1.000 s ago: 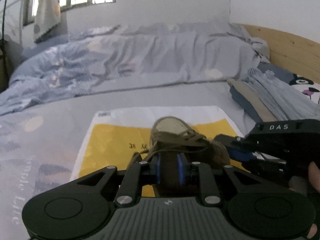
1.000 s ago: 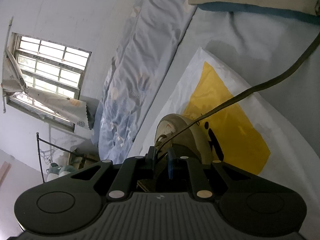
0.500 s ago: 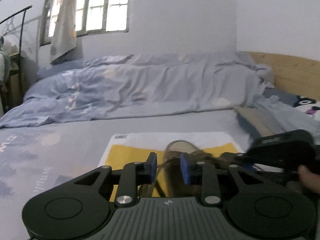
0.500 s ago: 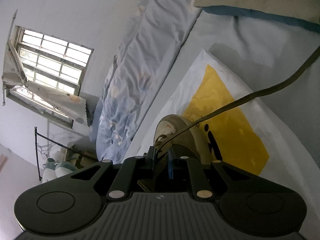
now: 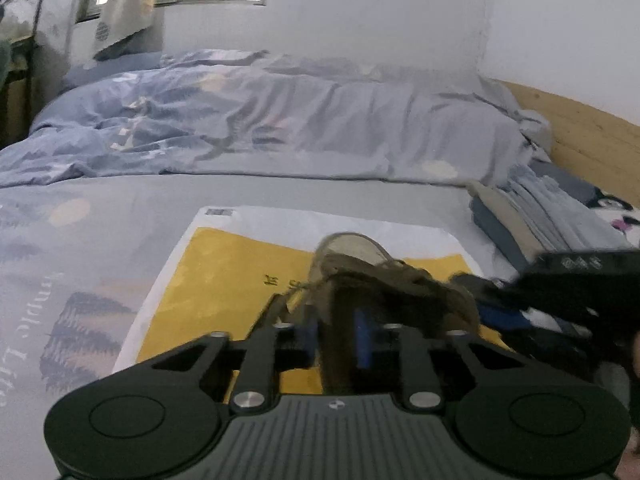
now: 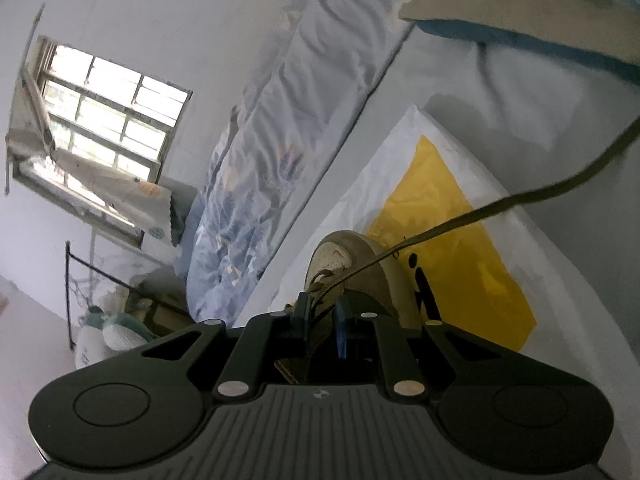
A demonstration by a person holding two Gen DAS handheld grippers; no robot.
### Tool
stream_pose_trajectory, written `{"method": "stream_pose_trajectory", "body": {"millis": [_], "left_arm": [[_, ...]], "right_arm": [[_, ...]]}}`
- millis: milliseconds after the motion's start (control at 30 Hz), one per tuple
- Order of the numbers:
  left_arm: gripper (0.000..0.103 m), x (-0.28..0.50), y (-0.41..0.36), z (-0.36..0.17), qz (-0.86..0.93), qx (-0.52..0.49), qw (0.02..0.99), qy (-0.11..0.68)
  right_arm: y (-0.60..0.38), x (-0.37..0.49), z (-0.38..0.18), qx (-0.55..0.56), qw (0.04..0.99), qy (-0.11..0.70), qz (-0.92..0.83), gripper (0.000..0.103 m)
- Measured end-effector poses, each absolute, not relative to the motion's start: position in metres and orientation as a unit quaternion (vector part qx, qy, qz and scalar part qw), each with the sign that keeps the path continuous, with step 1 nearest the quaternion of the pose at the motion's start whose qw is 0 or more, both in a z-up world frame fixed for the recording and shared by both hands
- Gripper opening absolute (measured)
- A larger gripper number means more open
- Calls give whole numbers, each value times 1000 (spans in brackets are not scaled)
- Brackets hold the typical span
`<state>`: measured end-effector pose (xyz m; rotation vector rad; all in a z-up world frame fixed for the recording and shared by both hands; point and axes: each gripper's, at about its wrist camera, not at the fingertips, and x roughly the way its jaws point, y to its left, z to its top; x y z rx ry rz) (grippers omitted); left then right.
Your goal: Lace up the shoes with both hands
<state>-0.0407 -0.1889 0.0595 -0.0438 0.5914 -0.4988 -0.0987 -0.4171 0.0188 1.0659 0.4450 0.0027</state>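
An olive-brown shoe (image 5: 360,256) stands on a yellow and white plastic bag (image 5: 240,272) on the bed, toe pointing away. My left gripper (image 5: 335,332) is at the shoe's near end. Its jaws are closing, and a dark flap of the upper fills the gap between the blue pads. My right gripper (image 6: 320,312) is shut on the olive lace (image 6: 500,204), whose tail runs out past the right edge over the bag (image 6: 452,240). That view also shows the shoe (image 6: 344,248). The left wrist view has the right gripper (image 5: 492,314) close beside the shoe's right side.
A crumpled blue-grey duvet (image 5: 280,120) lies along the back of the bed. A stack of folded clothes (image 5: 520,216) sits right of the bag, before a wooden headboard (image 5: 592,136). A window (image 6: 112,120) is in the far wall. A hand (image 5: 636,348) shows at the right edge.
My left gripper's jaws stood wider half a second ago and have now closed in on the shoe's upper, and that gripper has dipped lower. The right gripper has kept its hold on the lace.
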Motion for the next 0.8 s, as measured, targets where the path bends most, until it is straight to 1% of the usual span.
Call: {"method": "stream_pose_trajectory", "body": {"millis": [67,100,233,467,800], "left_arm": [[7,-40,-185,56,-241,-41,927,285],[7,-41,-185,54,-239,-46,928,281],[7,-42,-186,49,-228,-64,933,270],[7,-38,-179,46,-222,-104,930,273],[8,-36,-175,47,-226,-119,926,279]], "right_arm": [[-416,-100,22,491,846,209,-1,10],[-415,-101,24,484,850,206,-3,8],[-413,-107,34,454,869,194,-11,2],[-409,-121,46,400,898,173,-60,1],[-450,-161,49,388,894,147,-169,1]]}}
